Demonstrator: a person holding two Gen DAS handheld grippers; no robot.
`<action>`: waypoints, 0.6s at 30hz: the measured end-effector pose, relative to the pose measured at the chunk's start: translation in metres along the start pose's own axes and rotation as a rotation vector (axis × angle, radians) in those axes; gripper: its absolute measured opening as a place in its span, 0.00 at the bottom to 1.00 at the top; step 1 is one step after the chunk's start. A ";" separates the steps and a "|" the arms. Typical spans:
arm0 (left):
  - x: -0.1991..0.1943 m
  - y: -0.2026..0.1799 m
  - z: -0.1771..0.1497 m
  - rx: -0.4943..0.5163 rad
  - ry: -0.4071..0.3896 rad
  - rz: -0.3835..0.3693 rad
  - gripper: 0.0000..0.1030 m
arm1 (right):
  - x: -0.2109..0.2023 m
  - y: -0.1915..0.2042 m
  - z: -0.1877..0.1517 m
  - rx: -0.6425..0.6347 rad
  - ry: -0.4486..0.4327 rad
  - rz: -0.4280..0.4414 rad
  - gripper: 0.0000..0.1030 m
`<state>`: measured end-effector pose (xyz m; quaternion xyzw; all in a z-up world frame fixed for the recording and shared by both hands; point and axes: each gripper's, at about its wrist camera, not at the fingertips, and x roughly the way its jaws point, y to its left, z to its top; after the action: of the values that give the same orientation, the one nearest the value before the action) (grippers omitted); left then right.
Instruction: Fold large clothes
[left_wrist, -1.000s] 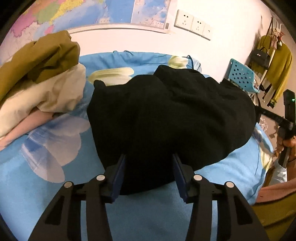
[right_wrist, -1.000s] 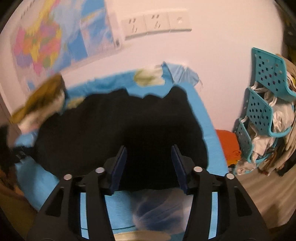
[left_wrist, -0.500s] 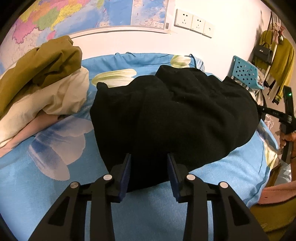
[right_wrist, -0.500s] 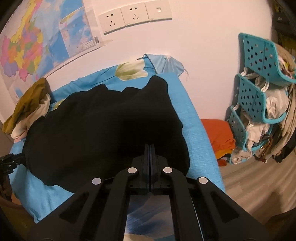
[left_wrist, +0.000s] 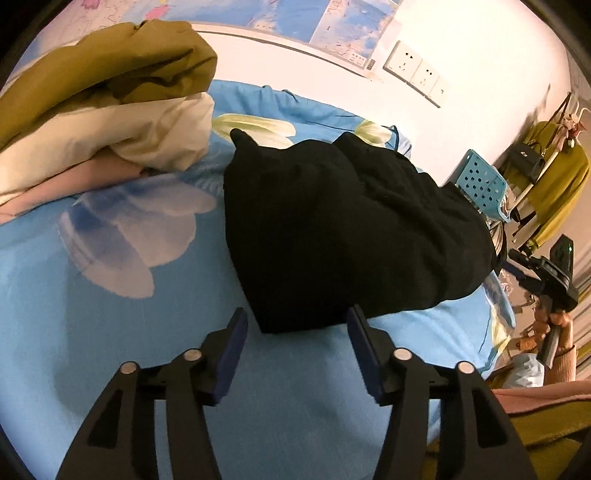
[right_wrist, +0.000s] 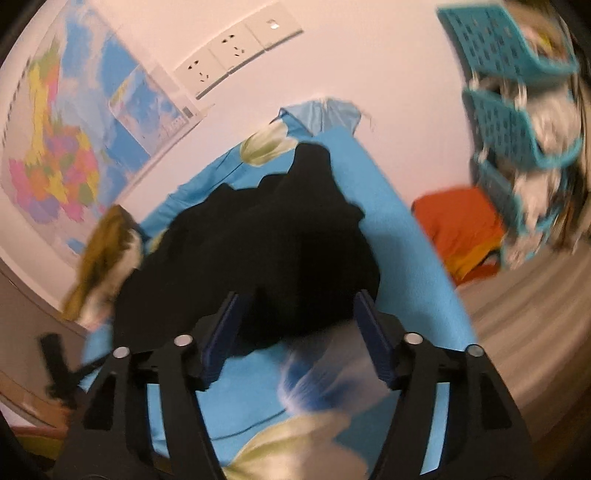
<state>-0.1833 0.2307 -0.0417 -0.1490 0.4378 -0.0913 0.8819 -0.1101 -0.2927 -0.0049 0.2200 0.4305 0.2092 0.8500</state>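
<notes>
A large black garment (left_wrist: 343, 229) lies folded in a thick heap on the blue flowered bed sheet (left_wrist: 92, 332). My left gripper (left_wrist: 295, 325) is open and empty, its fingers apart just in front of the garment's near edge. In the right wrist view the black garment (right_wrist: 266, 258) fills the middle of the bed (right_wrist: 399, 236). My right gripper (right_wrist: 297, 314) is open and empty, its fingertips over the garment's near edge. The right wrist view is blurred by motion.
A pile of olive and cream clothes (left_wrist: 103, 110) lies on the bed's far left. Teal plastic baskets (right_wrist: 517, 110) with laundry and an orange cloth (right_wrist: 461, 229) stand to the right of the bed. The wall carries a map (right_wrist: 74, 147) and sockets (right_wrist: 236, 51).
Both grippers have let go of the black garment and opened. The right one was shut half a second ago. The left one has pulled back off the garment and turned left.
</notes>
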 end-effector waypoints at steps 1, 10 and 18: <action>0.000 -0.001 -0.001 0.003 0.003 0.004 0.54 | 0.000 -0.002 -0.003 0.022 0.014 0.027 0.63; -0.002 -0.007 -0.004 -0.003 0.008 -0.045 0.55 | 0.034 0.002 -0.028 0.153 0.141 0.213 0.65; -0.001 -0.009 -0.006 -0.003 0.019 -0.069 0.57 | 0.064 0.021 -0.017 0.164 0.150 0.248 0.78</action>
<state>-0.1892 0.2211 -0.0416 -0.1643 0.4408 -0.1224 0.8739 -0.0931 -0.2373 -0.0426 0.3239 0.4779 0.2925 0.7623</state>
